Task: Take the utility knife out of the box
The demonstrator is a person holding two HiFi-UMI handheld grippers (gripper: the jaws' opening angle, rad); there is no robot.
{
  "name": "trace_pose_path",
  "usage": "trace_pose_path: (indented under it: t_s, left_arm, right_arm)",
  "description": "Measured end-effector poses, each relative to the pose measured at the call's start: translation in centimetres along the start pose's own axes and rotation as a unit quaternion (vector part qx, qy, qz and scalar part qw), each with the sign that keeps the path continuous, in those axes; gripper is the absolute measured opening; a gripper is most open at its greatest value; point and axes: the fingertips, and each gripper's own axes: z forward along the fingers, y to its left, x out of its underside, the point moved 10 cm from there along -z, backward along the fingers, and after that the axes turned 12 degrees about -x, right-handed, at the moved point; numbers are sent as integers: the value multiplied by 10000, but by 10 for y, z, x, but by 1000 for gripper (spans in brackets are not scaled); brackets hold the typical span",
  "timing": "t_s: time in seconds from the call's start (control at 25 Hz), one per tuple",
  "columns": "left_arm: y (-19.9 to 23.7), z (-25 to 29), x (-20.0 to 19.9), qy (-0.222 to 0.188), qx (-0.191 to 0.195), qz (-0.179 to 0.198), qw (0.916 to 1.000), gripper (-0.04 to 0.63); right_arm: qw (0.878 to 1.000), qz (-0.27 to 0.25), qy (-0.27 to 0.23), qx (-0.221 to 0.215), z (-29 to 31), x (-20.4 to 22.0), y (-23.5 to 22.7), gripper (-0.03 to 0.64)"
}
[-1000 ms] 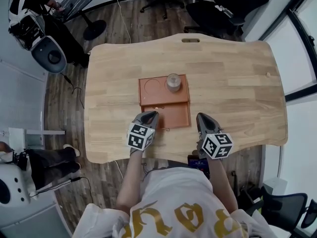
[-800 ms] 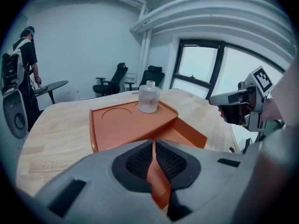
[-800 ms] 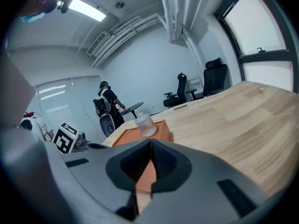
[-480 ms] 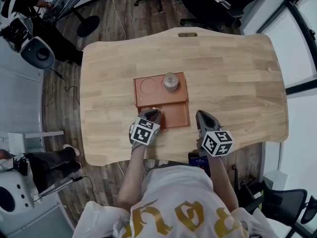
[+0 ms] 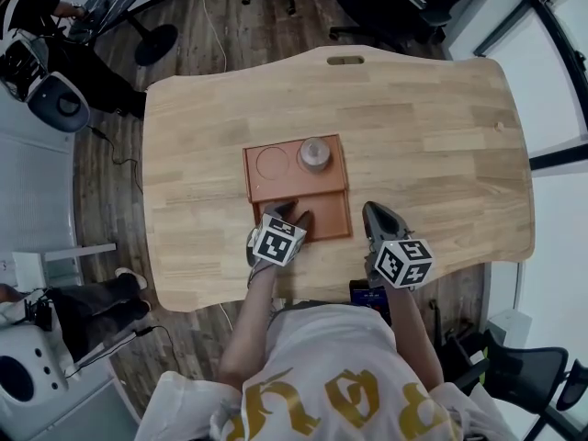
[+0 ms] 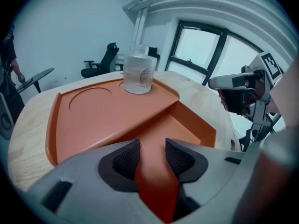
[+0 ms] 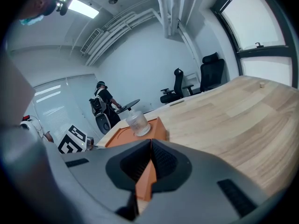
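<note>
An orange box (image 5: 272, 184) lies mid-table, with a flat top and a lower open compartment (image 6: 189, 125) on its near side. No utility knife shows in any view. My left gripper (image 5: 292, 219) points steeply down over the compartment's left part. Its jaws are opening, and between the pads (image 6: 126, 158) I see only the orange floor. My right gripper (image 5: 375, 213) hovers over bare wood just right of the box's near corner, shut with nothing in it. From the right gripper view (image 7: 150, 147) the box (image 7: 158, 129) lies ahead on the left.
A clear glass bottle (image 5: 314, 154) stands on the box's flat top beside a round recess (image 5: 272, 163). The wooden table (image 5: 432, 127) stretches wide to the right and back. Office chairs, a small round table and a person stand beyond the far edge.
My left gripper has dropped forward over the box's compartment and its jaws have gone from shut to open. The right gripper has shifted only slightly.
</note>
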Motion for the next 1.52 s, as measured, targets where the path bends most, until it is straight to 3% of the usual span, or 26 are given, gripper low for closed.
trace_pose_path:
  t_s: [0.2,0.6,0.84,1.08,1.2,1.32,1.52]
  left_arm:
    - [0,8,-2,15,98,202,9997,147]
    - [-10,21,3,284,-120,982,9947,179]
    - [-8,26,1,411,-47,802,9959,190]
    - [-8,24,-5,628,471,541,9954,189]
    - [-8,17,-5,488,581,458,9961,189]
    - [-4,14,-6,385,370,636,9965,189]
    - [-6,22,1,597,203,1049,9925,192]
  right_arm:
    - [10000,36,65,24,3,1,-5,12]
    - [9998,56,164,20,7,4,-11,12]
    - [9998,56,177,18,8,5,-13,12]
    - [9998,70,211,-6,8,8,-11,12]
    - [9997,89,210,0,6,9,-10,12]
    - [9998,115,186,21,4,10,-13,12]
    - [9997,161,164,21,1,13,-12,12]
